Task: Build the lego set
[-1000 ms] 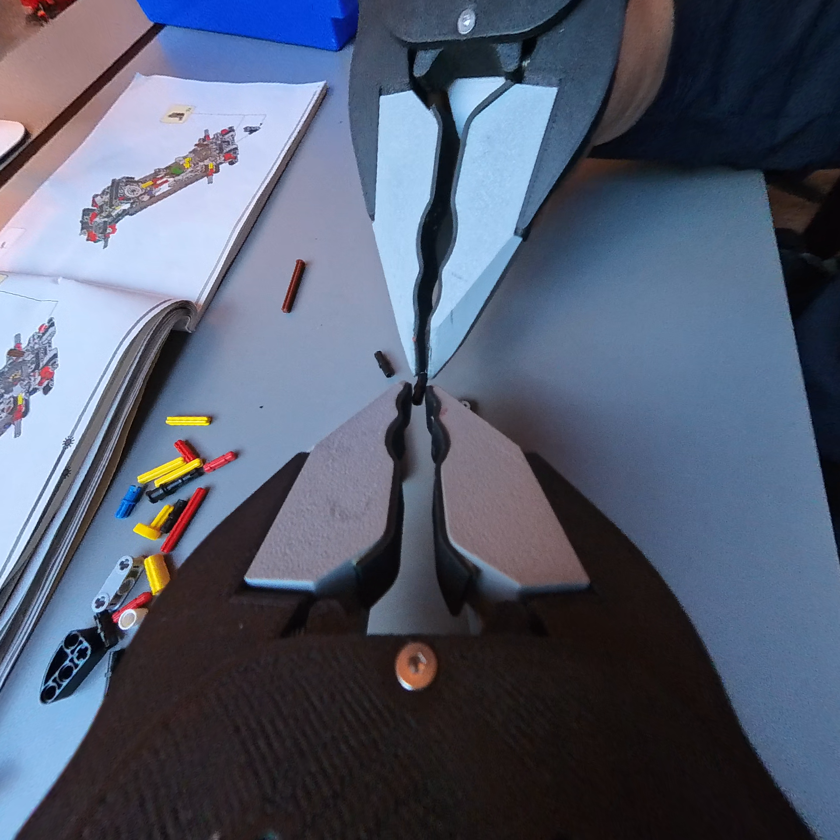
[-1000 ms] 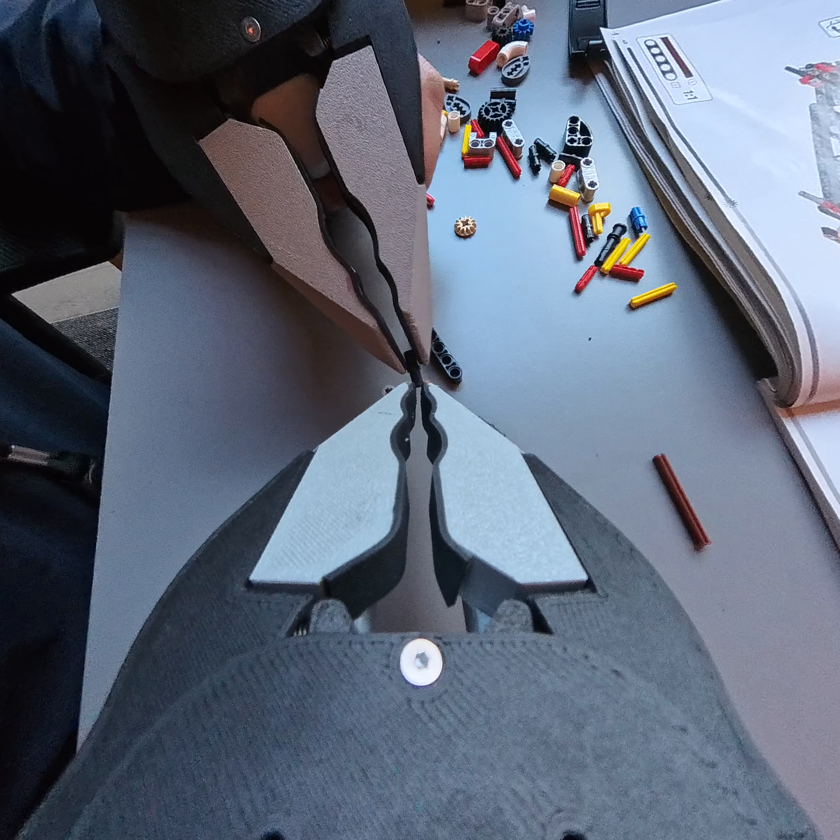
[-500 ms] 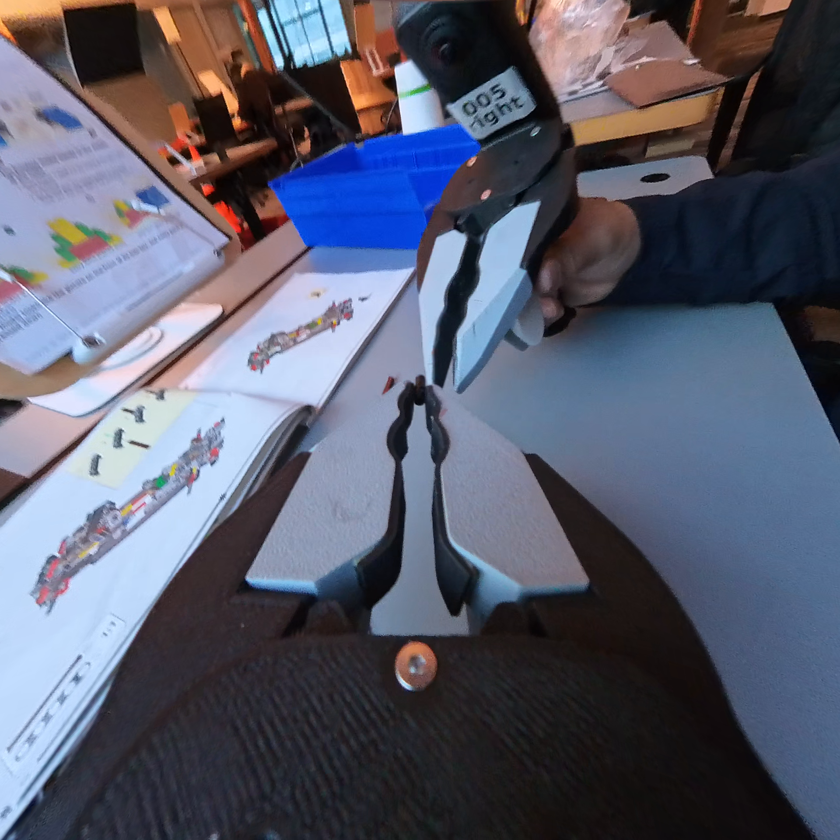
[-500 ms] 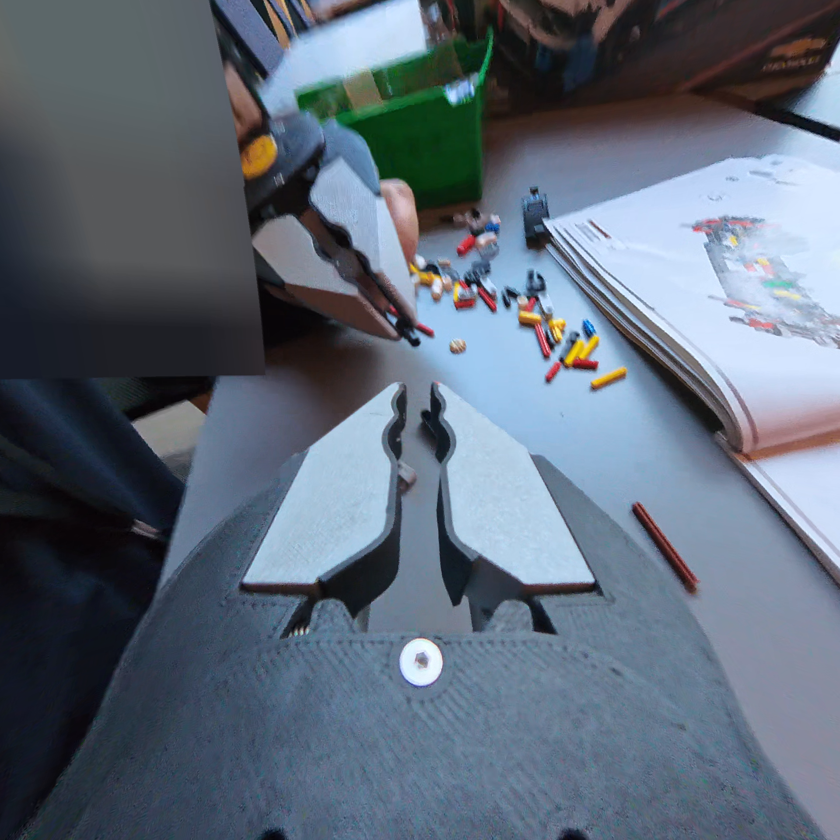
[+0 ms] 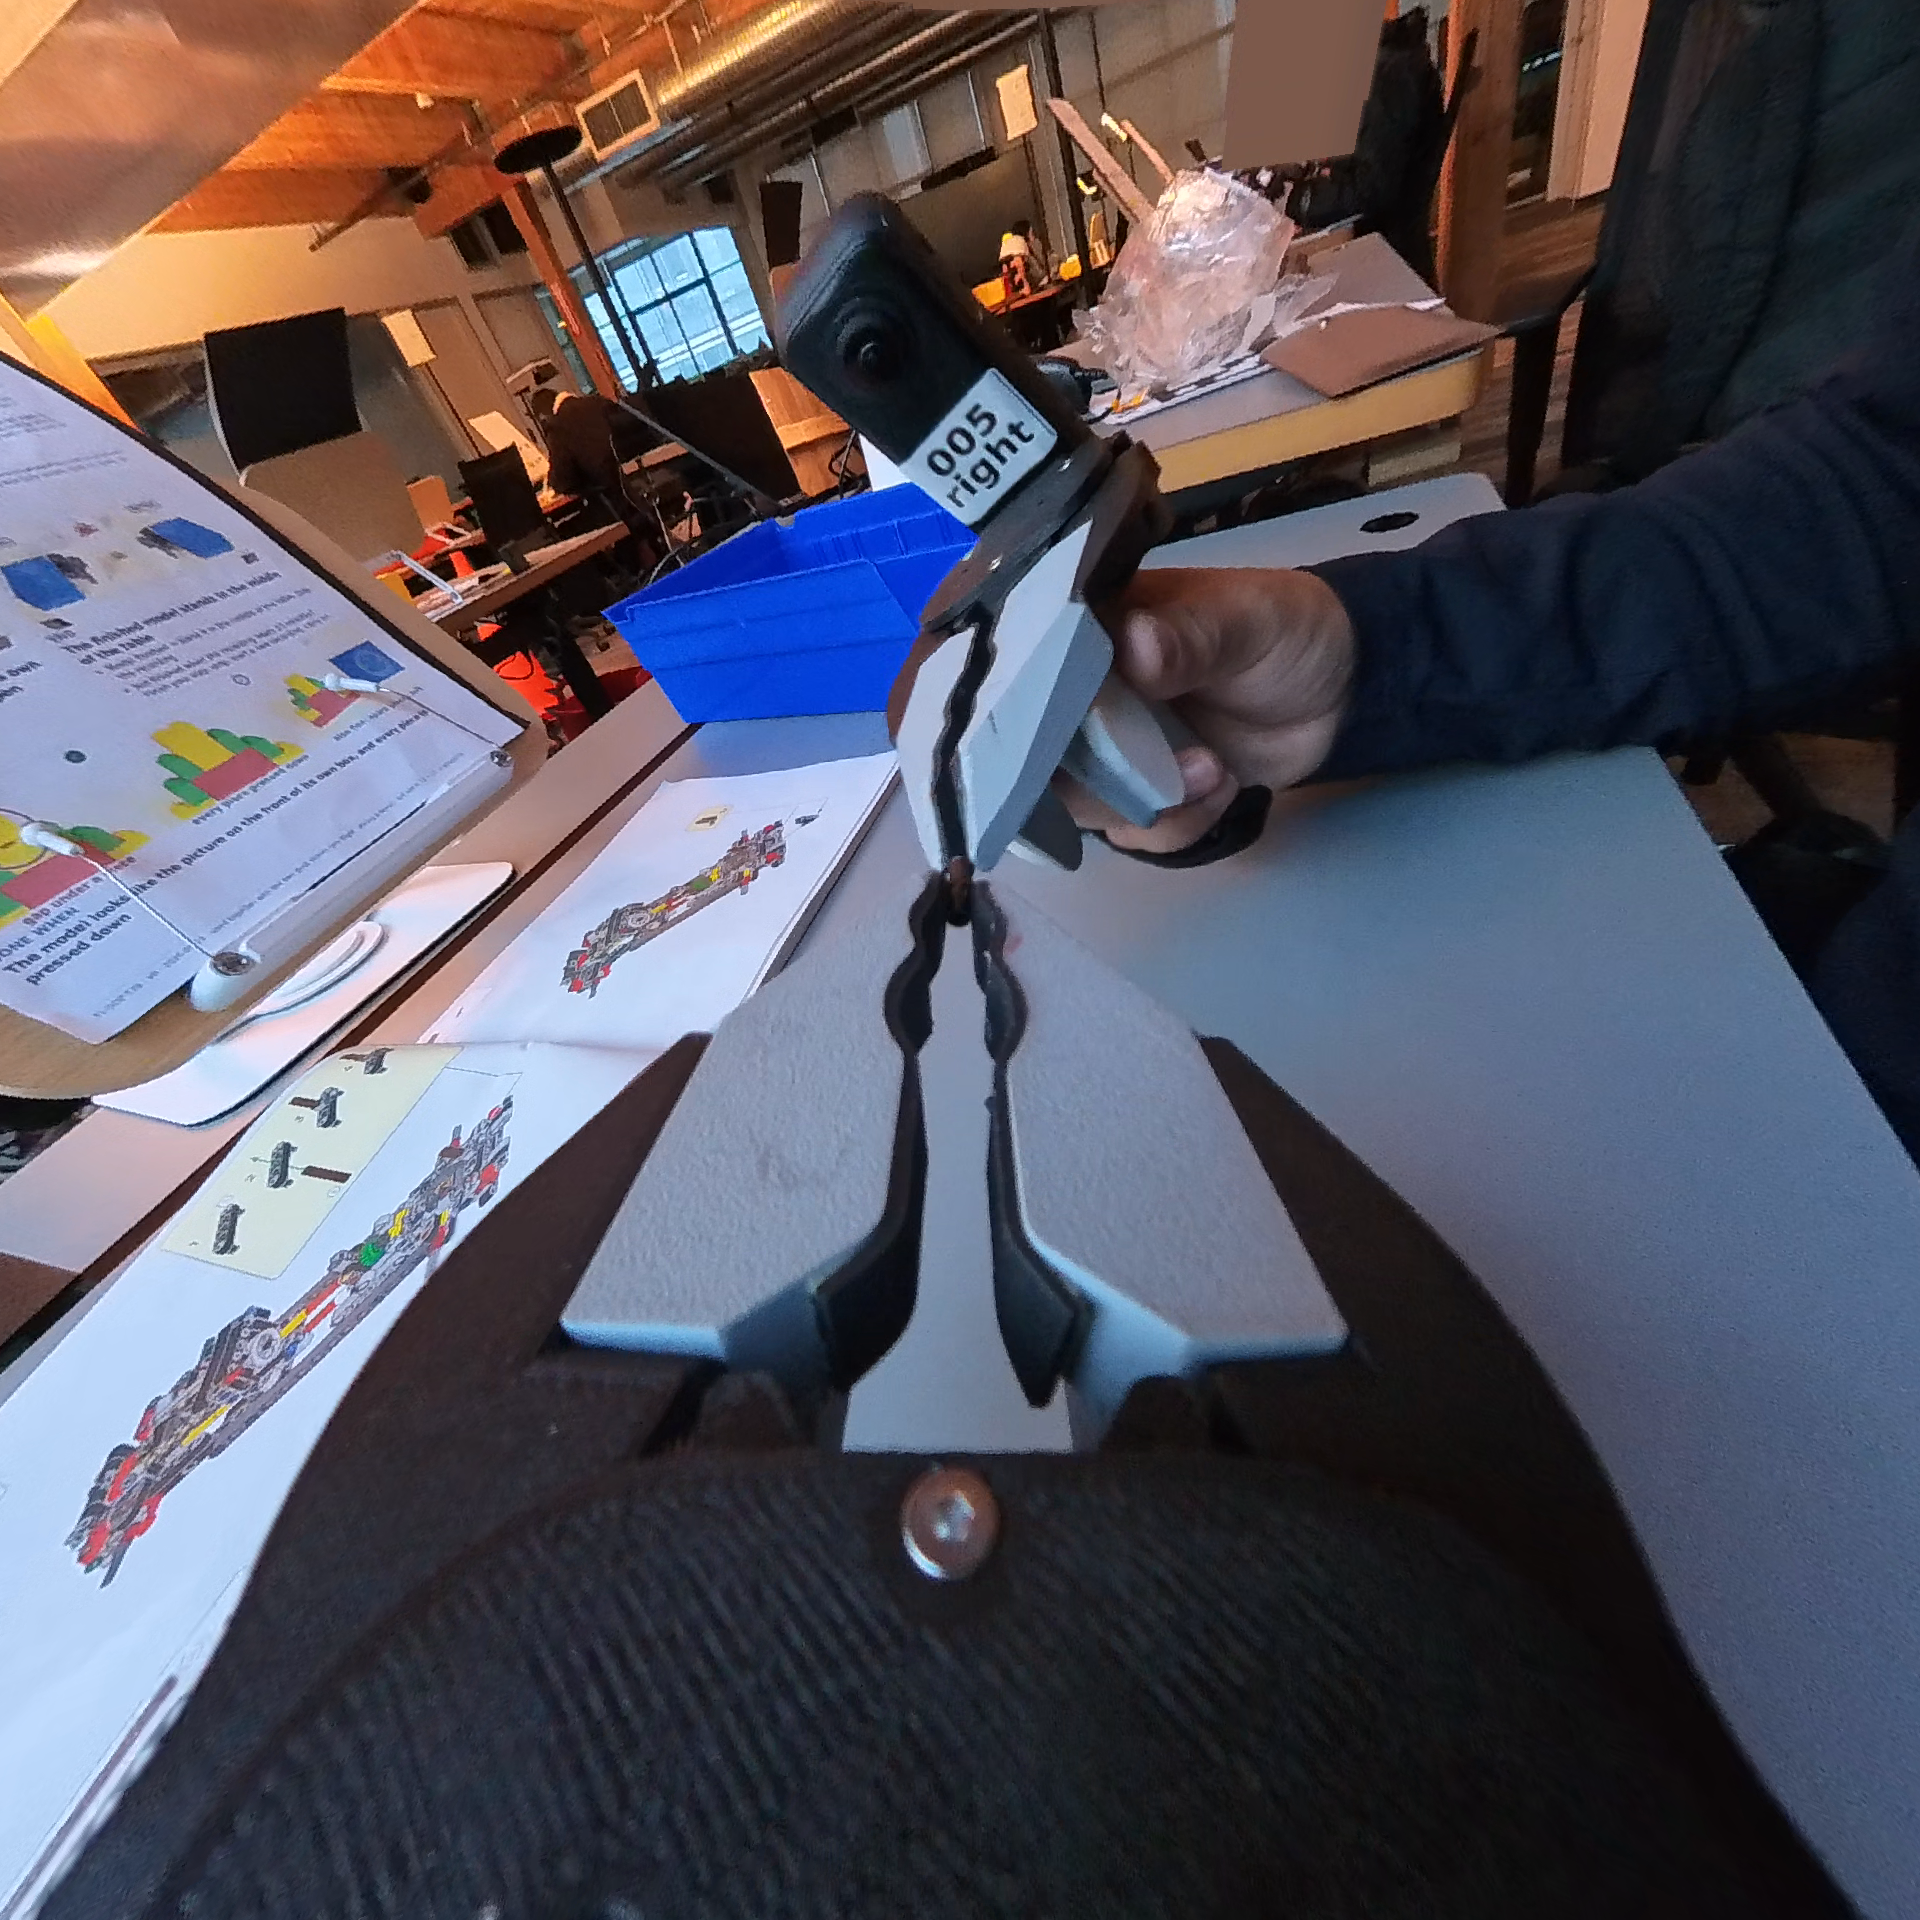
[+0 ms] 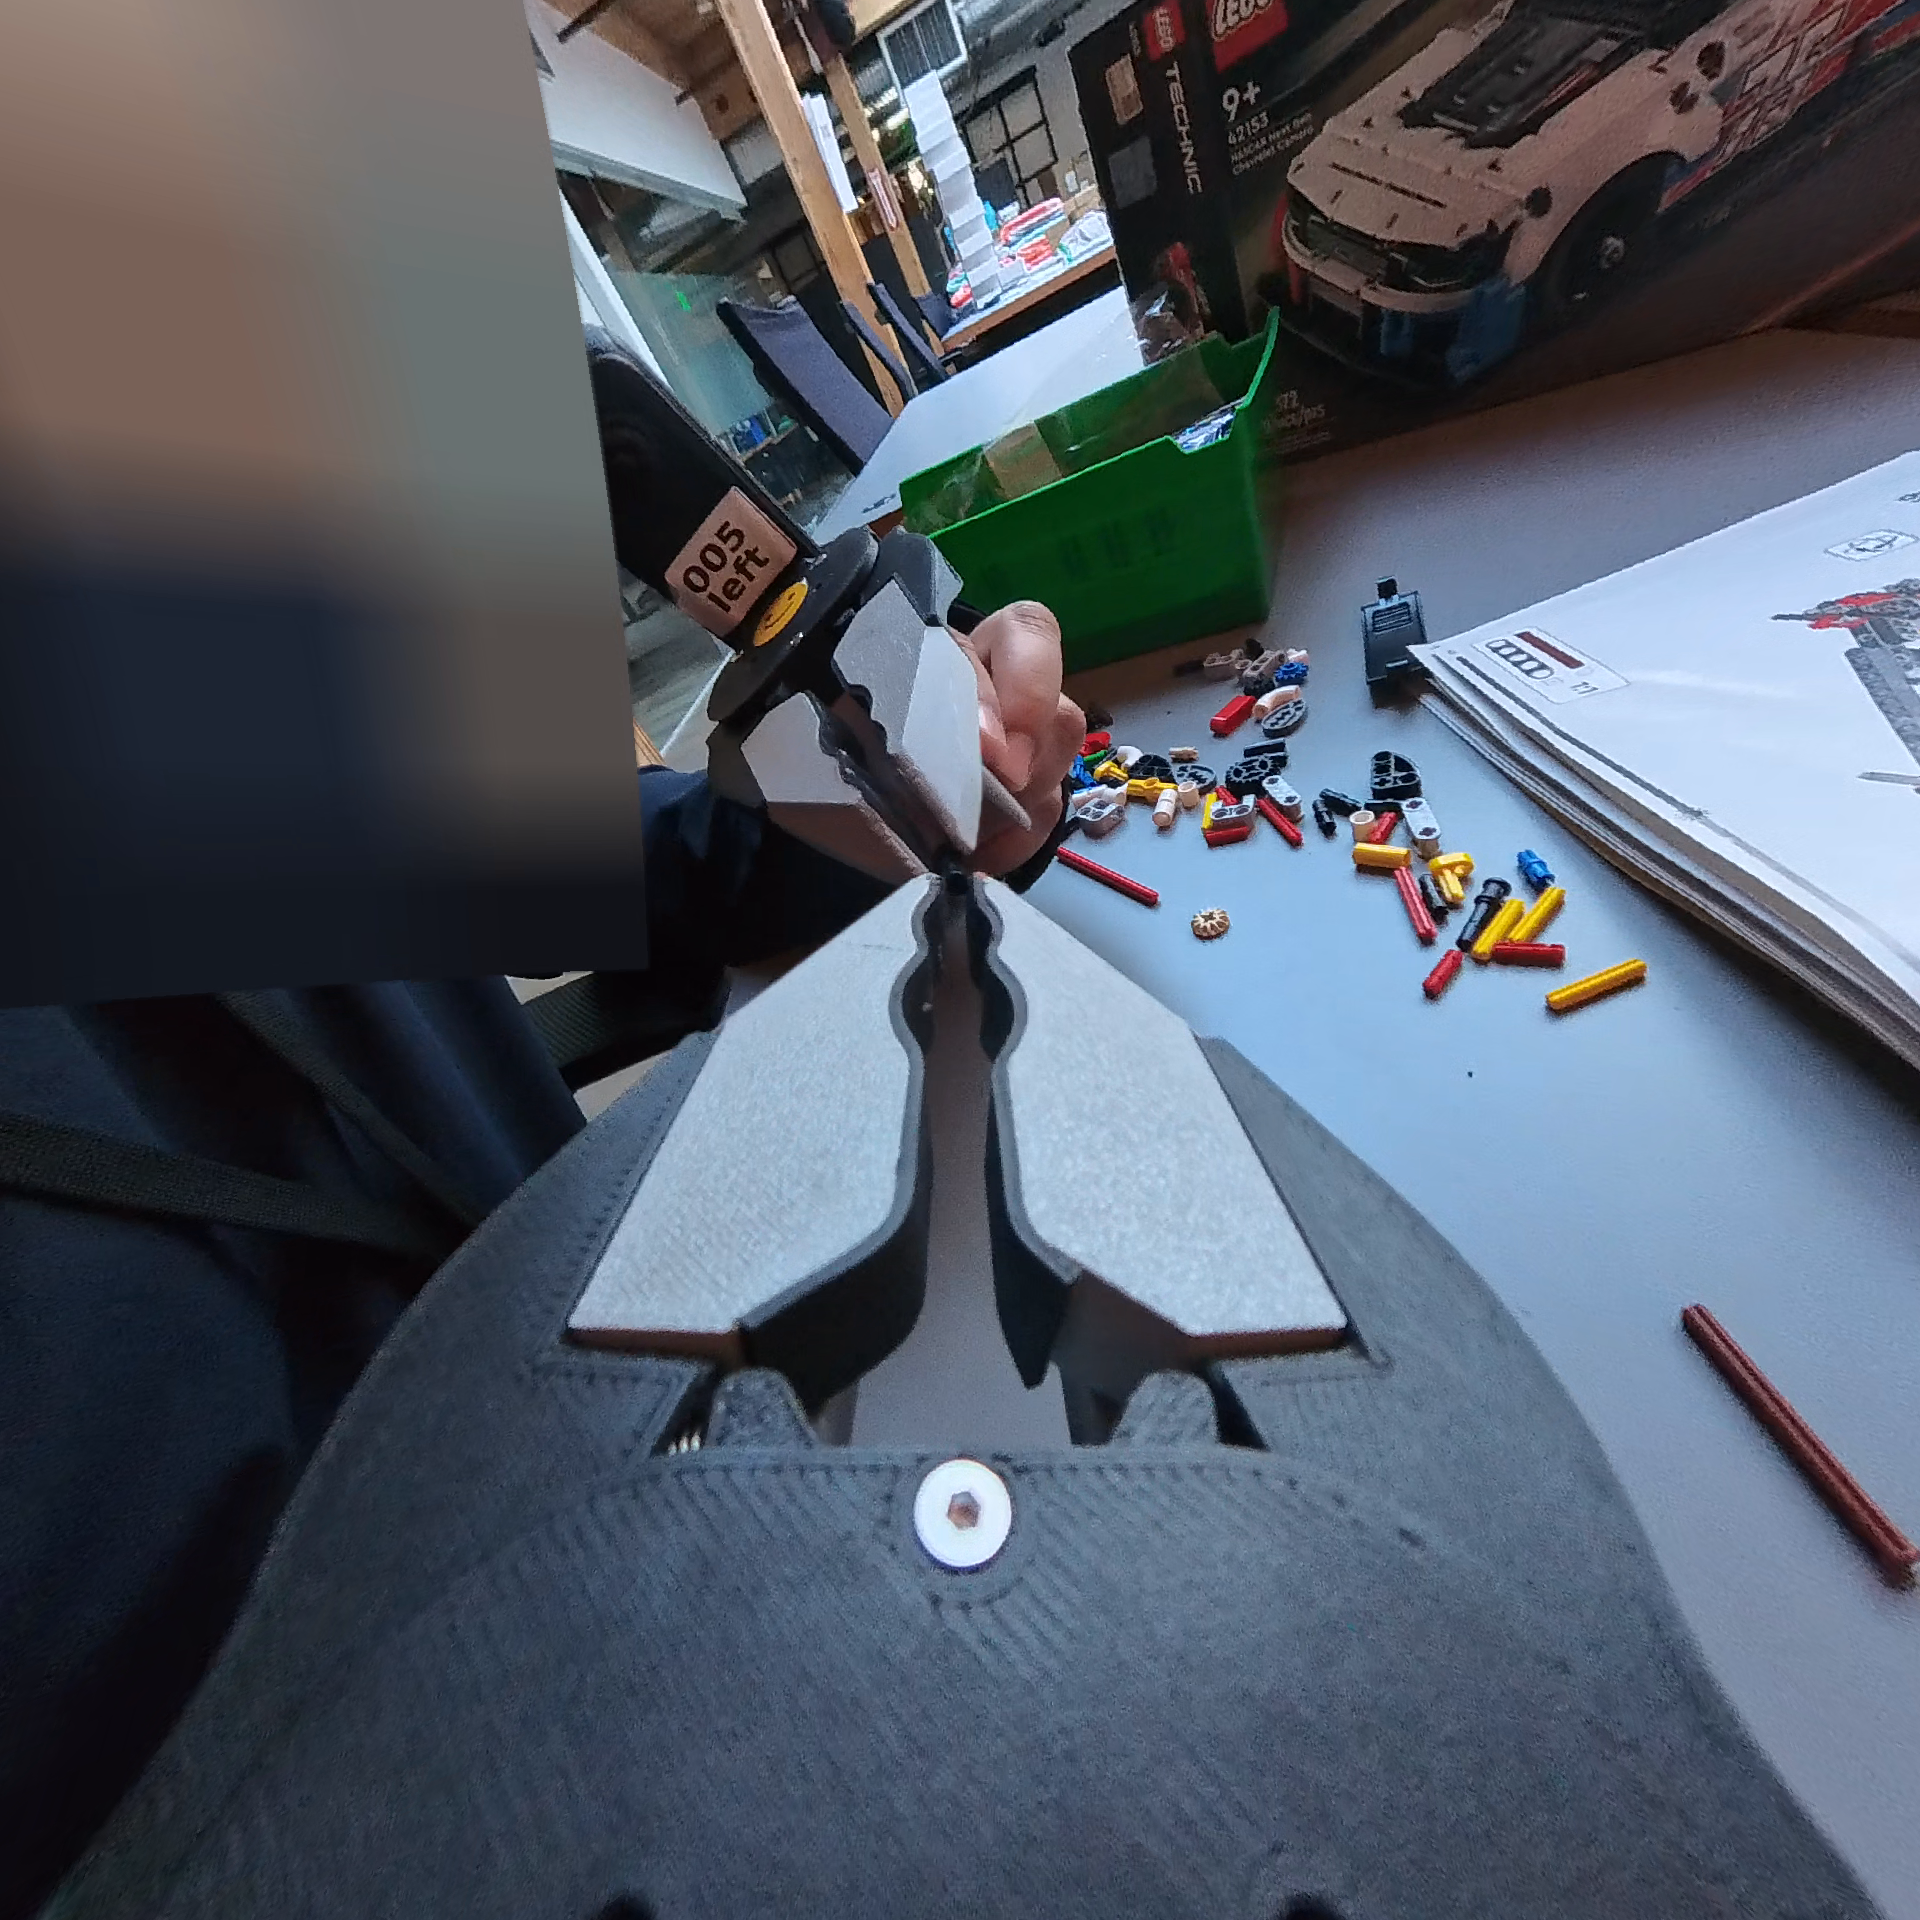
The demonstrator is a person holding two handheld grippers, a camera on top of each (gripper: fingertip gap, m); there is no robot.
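black, tiny pin (image 5: pixel 954 902) sits pinched at the narrow tips of the left gripper (image 5: pixel 956 906), raised above the grey table (image 5: pixel 1403 1039). right gripper (image 6: pixel 954 896), jaws closed, meets it tip to tip, seemingly nipping the same pin. loose bricks (image 6: pixel 1351 810) lie right of the right jaws, beyond them a green bin (image 6: pixel 1122 540).

A large open workshop stretches behind the grey tabletop (image 5: pixel 1455 1039), under a wooden plank ceiling (image 5: pixel 343 135) with exposed ducts (image 5: pixel 790 73). A gridded window (image 5: pixel 675 307) glows with daylight on the far wall, beyond other desks (image 5: pixel 1320 416) and dark chairs (image 6: pixel 821 374). Wooden posts (image 6: pixel 800 177) rise on the far left side.
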